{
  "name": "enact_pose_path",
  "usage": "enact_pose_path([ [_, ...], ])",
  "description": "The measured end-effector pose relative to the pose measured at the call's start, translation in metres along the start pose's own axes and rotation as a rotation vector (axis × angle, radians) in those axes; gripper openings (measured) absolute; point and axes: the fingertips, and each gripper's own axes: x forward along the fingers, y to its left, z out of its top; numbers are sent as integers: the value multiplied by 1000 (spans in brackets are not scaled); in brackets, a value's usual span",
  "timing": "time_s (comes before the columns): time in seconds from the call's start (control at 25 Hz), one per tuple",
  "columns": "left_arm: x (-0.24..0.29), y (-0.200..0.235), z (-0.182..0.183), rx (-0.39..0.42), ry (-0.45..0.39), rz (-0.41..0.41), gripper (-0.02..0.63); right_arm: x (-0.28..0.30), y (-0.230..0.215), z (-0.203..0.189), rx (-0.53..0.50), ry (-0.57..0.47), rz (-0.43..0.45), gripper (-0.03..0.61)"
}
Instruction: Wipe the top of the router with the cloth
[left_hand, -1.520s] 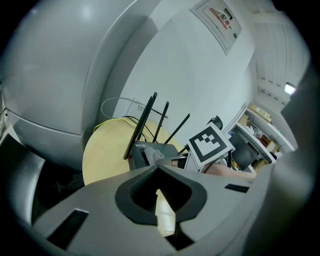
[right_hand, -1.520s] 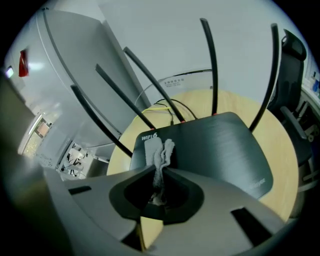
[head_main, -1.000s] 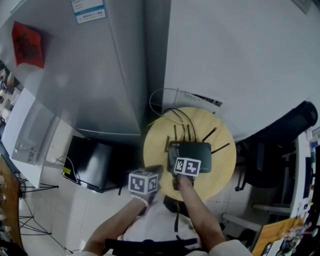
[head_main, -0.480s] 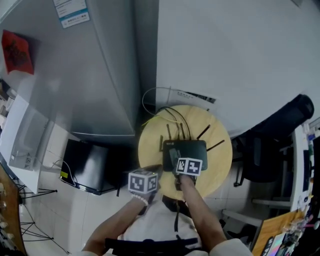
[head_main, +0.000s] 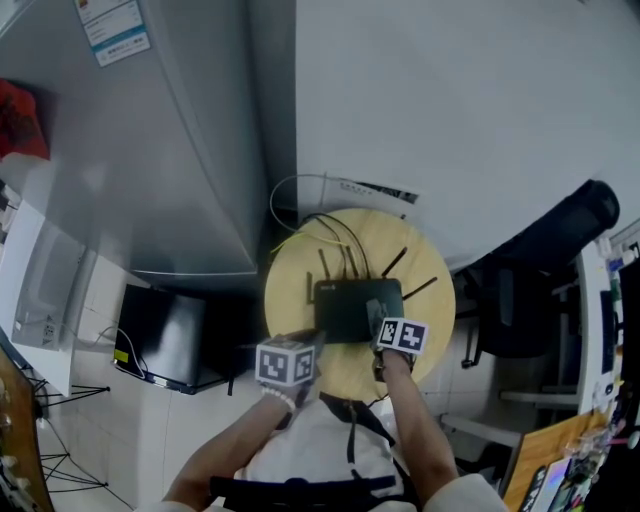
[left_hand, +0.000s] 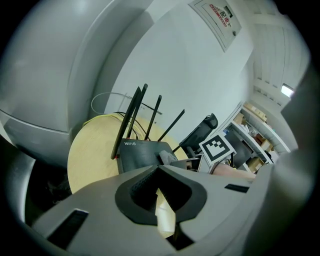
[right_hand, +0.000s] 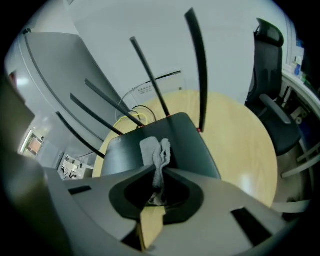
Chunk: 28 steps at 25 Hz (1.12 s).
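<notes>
Here, at frame centre, our right gripper (right_hand: 161, 172) clamps the grey cloth (right_hand: 155, 150) on the black router (head_main: 345, 312); our left gripper (left_hand: 159, 169) is closed, empty.

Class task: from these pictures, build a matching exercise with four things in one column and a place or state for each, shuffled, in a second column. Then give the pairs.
Column one
1. router
2. cloth
3. left gripper
4. office chair

Column two
A. pinched in the right gripper, lying on the router's top
B. shut, holding nothing
C. on the round table, antennas up
D. beside the table, on the person's right

Pairs: 1-C, 2-A, 3-B, 4-D
</notes>
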Motion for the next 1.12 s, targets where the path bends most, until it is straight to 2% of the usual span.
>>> enact_pose_path([
  [0.52,3,1,1,-6,4,-2,-3,-23,-76,12,42,-46,-111,46],
  [0.76,2,6,2,-16,3,0,-3,-52,-85,18,128,-143,-101,46],
  [0.96,-1,8,3,-18,3,0,-3,-39,-86,-11,153,-87,-104,46],
  [1.12,-3,11,3,-16,7,3,-3,-35,-78,-18,155,-83,-95,46],
])
